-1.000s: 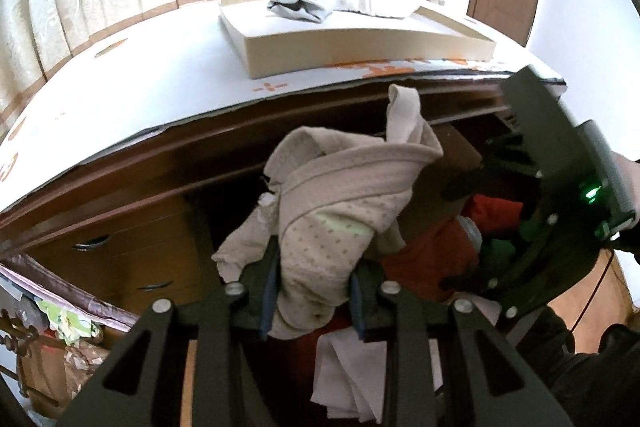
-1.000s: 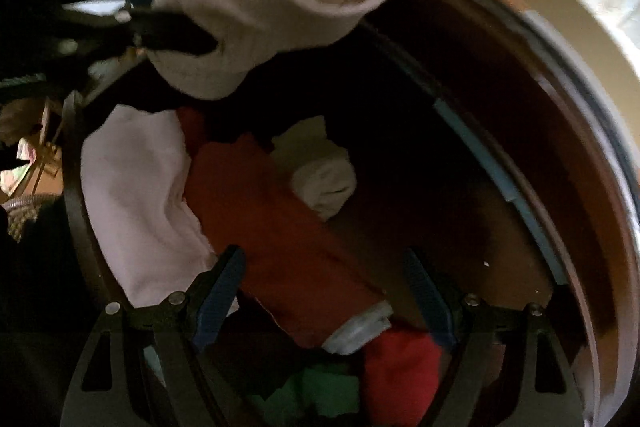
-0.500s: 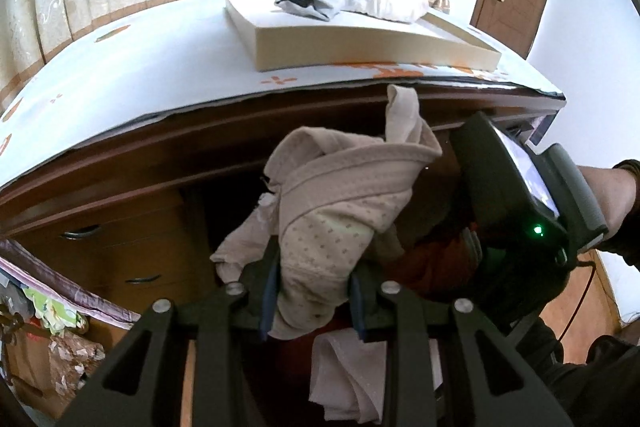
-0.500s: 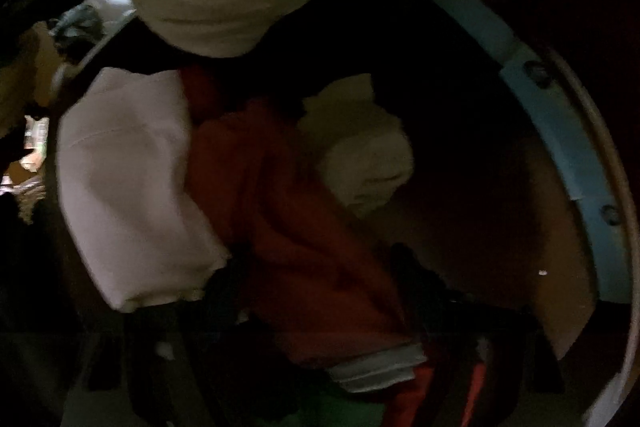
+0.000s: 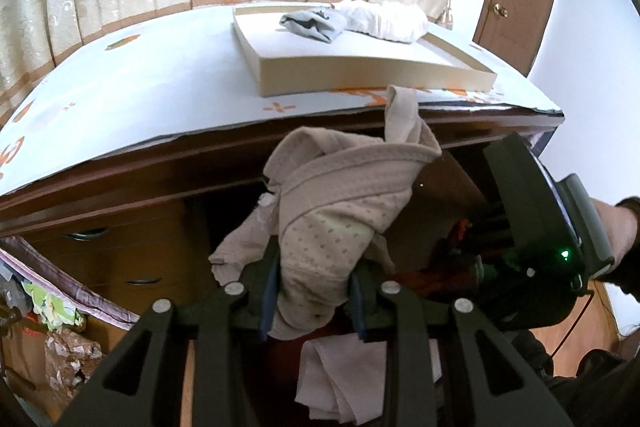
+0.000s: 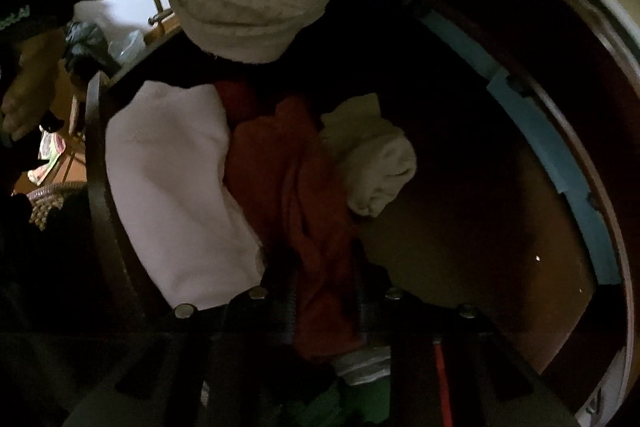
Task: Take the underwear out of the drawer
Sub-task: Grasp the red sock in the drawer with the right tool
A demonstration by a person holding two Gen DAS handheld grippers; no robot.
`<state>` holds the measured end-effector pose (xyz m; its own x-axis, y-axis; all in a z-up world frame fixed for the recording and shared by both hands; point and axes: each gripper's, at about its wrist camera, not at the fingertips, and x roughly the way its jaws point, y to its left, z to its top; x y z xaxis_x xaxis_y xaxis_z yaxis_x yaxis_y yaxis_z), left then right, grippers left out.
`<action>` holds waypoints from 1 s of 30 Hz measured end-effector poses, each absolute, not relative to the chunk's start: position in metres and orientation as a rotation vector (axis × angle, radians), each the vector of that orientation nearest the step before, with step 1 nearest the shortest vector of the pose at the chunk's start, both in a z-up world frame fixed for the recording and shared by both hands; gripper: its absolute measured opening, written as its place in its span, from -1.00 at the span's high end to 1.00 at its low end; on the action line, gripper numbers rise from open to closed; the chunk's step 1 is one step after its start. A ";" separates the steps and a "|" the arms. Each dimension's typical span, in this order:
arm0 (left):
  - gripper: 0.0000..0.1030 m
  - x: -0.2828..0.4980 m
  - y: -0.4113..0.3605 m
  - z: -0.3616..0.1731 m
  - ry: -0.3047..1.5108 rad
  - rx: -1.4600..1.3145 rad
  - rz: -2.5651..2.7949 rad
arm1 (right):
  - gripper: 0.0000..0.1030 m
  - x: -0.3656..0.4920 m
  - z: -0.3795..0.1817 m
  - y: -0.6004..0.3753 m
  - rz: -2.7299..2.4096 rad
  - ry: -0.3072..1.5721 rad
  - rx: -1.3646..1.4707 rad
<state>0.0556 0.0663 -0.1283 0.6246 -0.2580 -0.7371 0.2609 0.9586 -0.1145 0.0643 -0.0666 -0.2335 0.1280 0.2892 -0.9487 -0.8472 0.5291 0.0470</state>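
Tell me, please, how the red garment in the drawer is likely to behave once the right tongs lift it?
Probably floppy: the red garment lies creased and bunched where the right tongs, which have just been closing, pinch it. It will likely sag and trail. It overlaps the pale pink cloth, so it may drag that along. It looks light.

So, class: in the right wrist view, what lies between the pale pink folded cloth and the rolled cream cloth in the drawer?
The red garment lies between the pale pink folded cloth and the rolled cream cloth; the right tool has just been closing on it. The right wrist view shows this.
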 end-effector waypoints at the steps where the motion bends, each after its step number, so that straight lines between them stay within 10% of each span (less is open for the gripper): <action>1: 0.46 0.055 0.067 -0.127 0.843 -0.002 -0.294 | 0.57 0.063 -0.230 -0.062 0.894 1.149 -0.592; 30: 0.46 0.046 0.063 -0.129 0.806 -0.138 -0.203 | 0.59 0.074 -0.161 -0.134 0.662 0.897 -0.026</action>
<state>0.0456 0.0632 -0.1291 0.6742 -0.2326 -0.7009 0.1275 0.9715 -0.1997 0.0741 -0.1342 -0.1612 0.4401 0.5226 -0.7302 -0.5435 0.8024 0.2466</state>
